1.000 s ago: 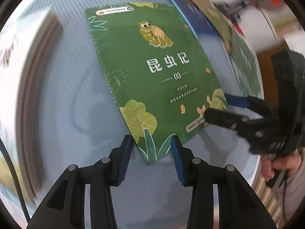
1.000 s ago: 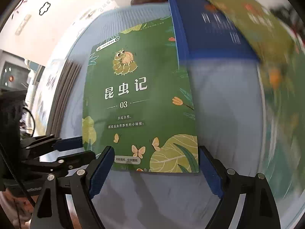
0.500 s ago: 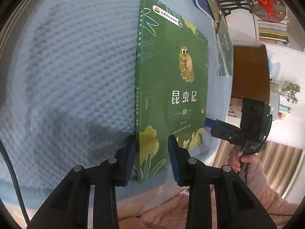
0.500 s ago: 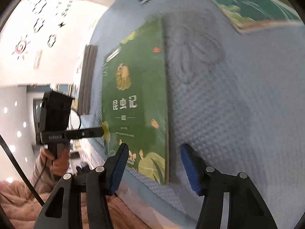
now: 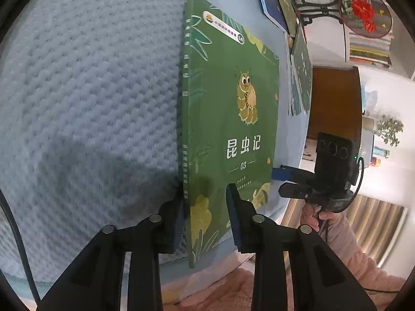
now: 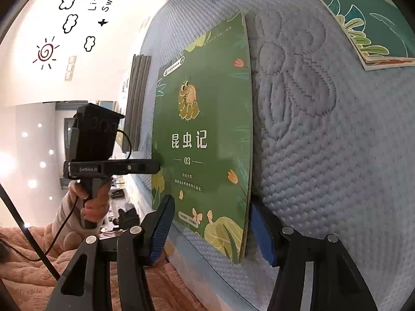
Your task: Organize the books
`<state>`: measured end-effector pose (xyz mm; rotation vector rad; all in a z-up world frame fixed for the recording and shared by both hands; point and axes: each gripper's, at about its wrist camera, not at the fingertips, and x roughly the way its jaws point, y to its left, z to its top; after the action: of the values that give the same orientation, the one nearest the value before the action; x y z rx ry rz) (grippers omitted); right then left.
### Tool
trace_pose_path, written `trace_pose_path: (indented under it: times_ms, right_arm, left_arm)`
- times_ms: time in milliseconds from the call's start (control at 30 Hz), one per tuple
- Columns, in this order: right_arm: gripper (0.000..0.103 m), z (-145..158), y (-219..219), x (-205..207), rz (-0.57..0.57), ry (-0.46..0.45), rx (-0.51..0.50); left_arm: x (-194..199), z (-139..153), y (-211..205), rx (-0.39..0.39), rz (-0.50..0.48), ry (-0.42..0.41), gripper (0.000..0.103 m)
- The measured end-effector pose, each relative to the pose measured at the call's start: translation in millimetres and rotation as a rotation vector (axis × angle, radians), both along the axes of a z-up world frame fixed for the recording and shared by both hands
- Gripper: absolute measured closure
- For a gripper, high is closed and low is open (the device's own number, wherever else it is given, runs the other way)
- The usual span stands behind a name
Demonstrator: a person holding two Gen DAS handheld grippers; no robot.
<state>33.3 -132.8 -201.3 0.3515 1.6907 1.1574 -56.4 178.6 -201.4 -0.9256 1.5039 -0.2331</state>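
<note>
A green book [image 5: 233, 129] with a cartoon insect and "03" on its cover lies on the pale blue quilted mattress [image 5: 90, 103]. My left gripper [image 5: 206, 220] straddles its near spine corner. One pad sits against the spine side, the other over the cover, and the jaws are closing. My right gripper [image 6: 211, 233] straddles the book's [image 6: 202, 142] other near corner. Its jaws are closing too, with a wide gap left on the cover side. Each view shows the other gripper at the book's edge: the right one [image 5: 281, 181] and the left one [image 6: 153, 167].
A blue book [image 5: 269, 2] and a teal-green leafy book [image 6: 363, 26] lie farther back on the mattress. A stack of books [image 6: 137, 103] stands at the left. A pink blanket [image 5: 233, 292] lies below the mattress edge. A wooden cabinet [image 5: 334, 103] stands to the right.
Both grippers have rolled and swung in onto the green book's near corners, and their jaws have narrowed around it. Over the last half second they hardly moved.
</note>
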Motion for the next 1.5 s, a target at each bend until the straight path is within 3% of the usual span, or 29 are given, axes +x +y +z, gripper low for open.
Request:
trace_pose_path:
  times_ms: [100, 200, 367, 467, 800, 900, 1033, 1100, 1167, 1233, 1367, 1500]
  right_arm:
    - [0.069, -6, -8, 7, 0.007, 0.014, -0.006]
    - [0.079, -14, -11, 12, 0.0, 0.043, 0.009]
    - [0.081, -19, -6, 19, 0.01, 0.058, 0.044]
    - [0.093, -19, 1, 23, 0.021, 0.031, 0.035]
    - [0.094, -13, -1, 11, -0.062, -0.006, 0.003]
    - [0.093, -6, 2, 7, -0.094, -0.033, -0.051]
    - [0.092, -1, 9, 9, -0.139, 0.002, -0.171]
    - [0.09, 7, 19, 6, -0.096, -0.075, -0.208]
    - [0.088, 9, 21, 3, -0.108, -0.093, -0.229]
    - [0.088, 7, 18, 4, -0.146, -0.06, -0.232]
    - [0.088, -7, 5, 14, -0.255, 0.109, -0.241]
    - [0.088, 0, 19, 16, -0.195, 0.06, -0.286]
  left_arm:
    - [-2, -1, 6, 0.023, 0.007, 0.041, 0.084]
    - [-4, -1, 8, 0.025, 0.03, 0.071, 0.084]
    - [-3, 2, 2, 0.064, 0.021, 0.063, 0.084]
    - [0, 7, -6, 0.105, 0.012, 0.053, 0.084]
    - [3, 11, -14, 0.147, 0.016, 0.043, 0.084]
    - [2, 13, -16, 0.162, 0.009, 0.034, 0.084]
    - [-2, 15, -19, 0.183, 0.013, 0.018, 0.084]
    - [-2, 15, -19, 0.182, 0.015, 0.016, 0.084]
    - [-3, 15, -19, 0.177, 0.021, 0.02, 0.084]
    - [-2, 15, -19, 0.178, 0.015, 0.023, 0.084]
    - [-5, 15, -19, 0.171, 0.044, 0.024, 0.084]
    - [-7, 16, -22, 0.195, 0.056, 0.018, 0.084]
